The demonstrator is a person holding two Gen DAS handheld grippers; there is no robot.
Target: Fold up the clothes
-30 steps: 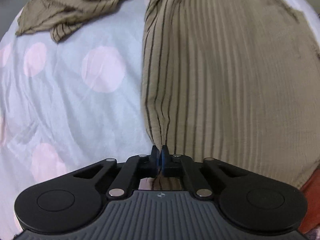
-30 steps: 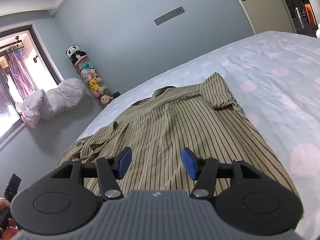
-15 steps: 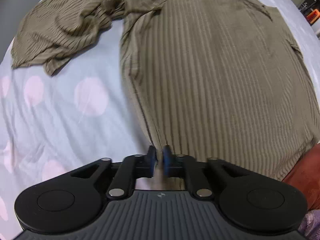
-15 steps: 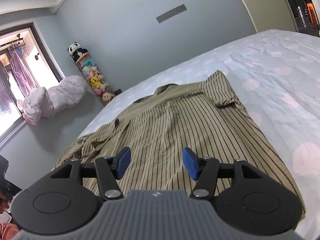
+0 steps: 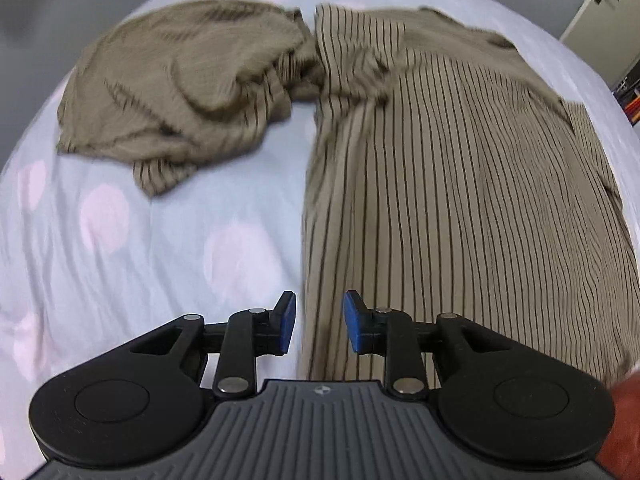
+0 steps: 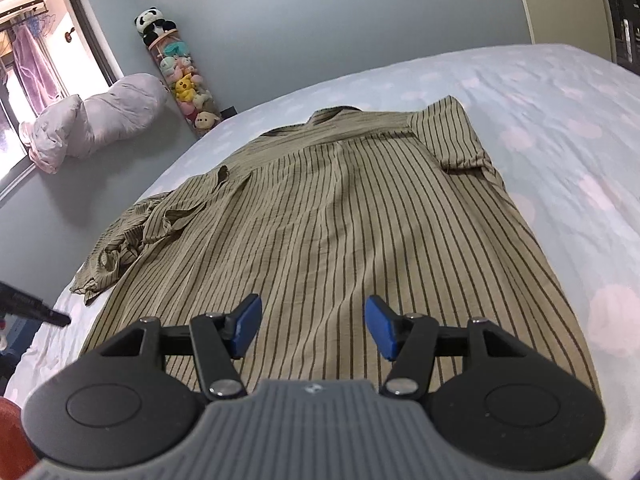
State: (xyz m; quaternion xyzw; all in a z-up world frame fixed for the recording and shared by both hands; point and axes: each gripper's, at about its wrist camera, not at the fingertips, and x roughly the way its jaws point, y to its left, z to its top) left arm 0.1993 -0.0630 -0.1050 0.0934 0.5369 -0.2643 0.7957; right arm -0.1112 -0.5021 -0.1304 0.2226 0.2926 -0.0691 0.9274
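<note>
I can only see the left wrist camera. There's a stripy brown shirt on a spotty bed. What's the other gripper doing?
Observer: The right gripper hovers over the striped shirt near its hem, jaws wide apart, holding nothing.
Operator: Is the other sleeve messy too?
Observer: No. The right wrist view shows that short sleeve lying fairly flat beside the body, while the crumpled sleeve is bunched at the other side.
Operator: What's past the bed?
Observer: A tall clear tube of plush toys with a toy panda on top stands against the blue wall.
</note>
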